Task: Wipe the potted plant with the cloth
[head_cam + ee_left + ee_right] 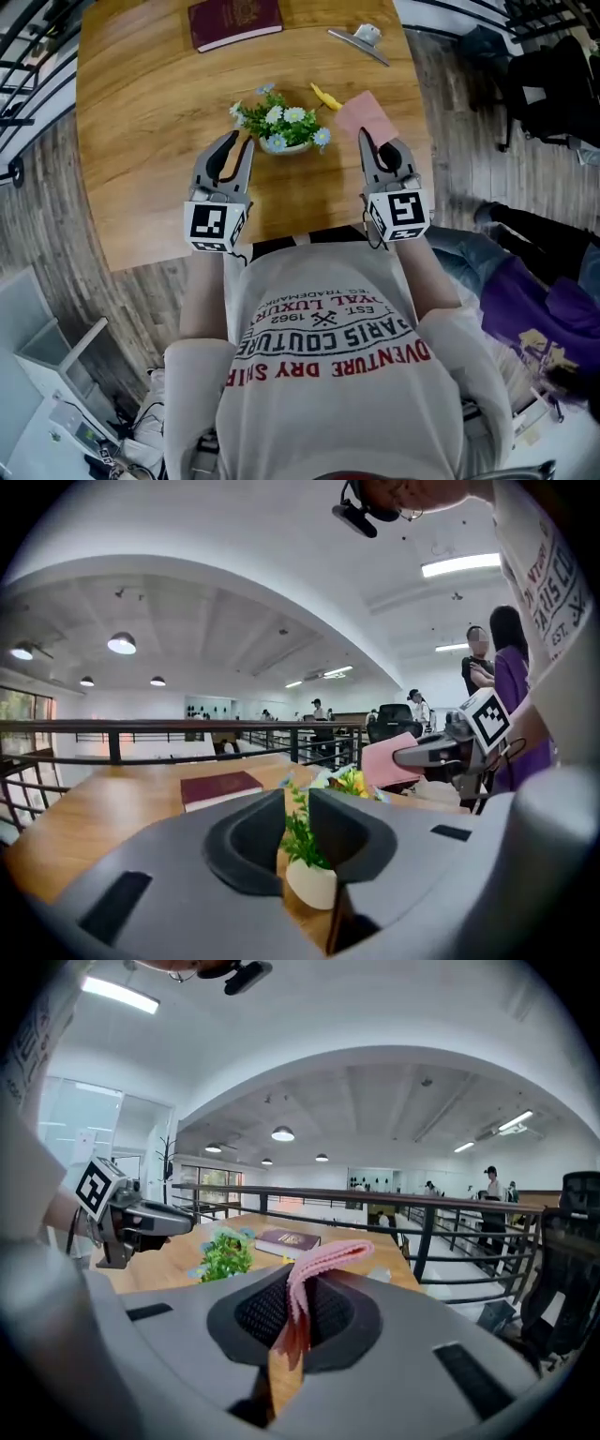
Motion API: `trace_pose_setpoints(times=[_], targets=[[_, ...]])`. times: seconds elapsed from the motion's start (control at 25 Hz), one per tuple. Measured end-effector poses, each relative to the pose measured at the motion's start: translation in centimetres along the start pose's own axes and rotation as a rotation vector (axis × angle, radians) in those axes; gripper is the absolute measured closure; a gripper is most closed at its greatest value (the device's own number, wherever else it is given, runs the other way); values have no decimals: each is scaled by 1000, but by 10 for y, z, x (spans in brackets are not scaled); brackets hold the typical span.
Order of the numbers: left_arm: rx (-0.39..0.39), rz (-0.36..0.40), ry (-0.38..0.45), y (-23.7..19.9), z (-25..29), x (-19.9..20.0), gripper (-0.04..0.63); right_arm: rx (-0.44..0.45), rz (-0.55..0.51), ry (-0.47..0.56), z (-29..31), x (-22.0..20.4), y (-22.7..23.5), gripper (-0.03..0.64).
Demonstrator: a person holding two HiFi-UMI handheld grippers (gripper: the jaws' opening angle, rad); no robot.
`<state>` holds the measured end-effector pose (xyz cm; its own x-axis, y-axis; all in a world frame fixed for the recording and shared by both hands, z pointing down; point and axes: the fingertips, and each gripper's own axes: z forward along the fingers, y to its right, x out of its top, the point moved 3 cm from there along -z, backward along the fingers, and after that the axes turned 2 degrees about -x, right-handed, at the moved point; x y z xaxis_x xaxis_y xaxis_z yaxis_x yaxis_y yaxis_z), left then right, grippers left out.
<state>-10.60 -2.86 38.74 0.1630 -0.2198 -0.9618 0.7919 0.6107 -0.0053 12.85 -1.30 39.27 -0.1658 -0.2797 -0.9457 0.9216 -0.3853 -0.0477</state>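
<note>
Two hazards noted. The right claw (376, 141) pinches the folded pink cloth (364, 112); the left claw (240, 141), barely ajar and empty, braces nothing. The small white-potted flowering plant (281, 127) stands free on the wooden tabletop (141, 112) between them; a firm wipe could topple it or snag blossoms.

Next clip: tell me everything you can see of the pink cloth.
The pink cloth is a small, thin, soft-looking piece, folded over on itself. The right gripper is shut on one end of it, so the rest sticks out past the jaws and its free end flops over. It is held above the wooden table, just right of the potted plant, with a gap between them. Nothing but the gripper seems to touch it.
</note>
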Motion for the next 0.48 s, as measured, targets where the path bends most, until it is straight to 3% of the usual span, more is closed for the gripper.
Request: trace_pose_setpoints(times=[0.12,0.48], targets=[[37,54,43,-3,-4,27,569,10,-34,58,0,23,-1,581],[43,111,136,-1,-19,87,578,37,-124,189,7,80,-8,581]])
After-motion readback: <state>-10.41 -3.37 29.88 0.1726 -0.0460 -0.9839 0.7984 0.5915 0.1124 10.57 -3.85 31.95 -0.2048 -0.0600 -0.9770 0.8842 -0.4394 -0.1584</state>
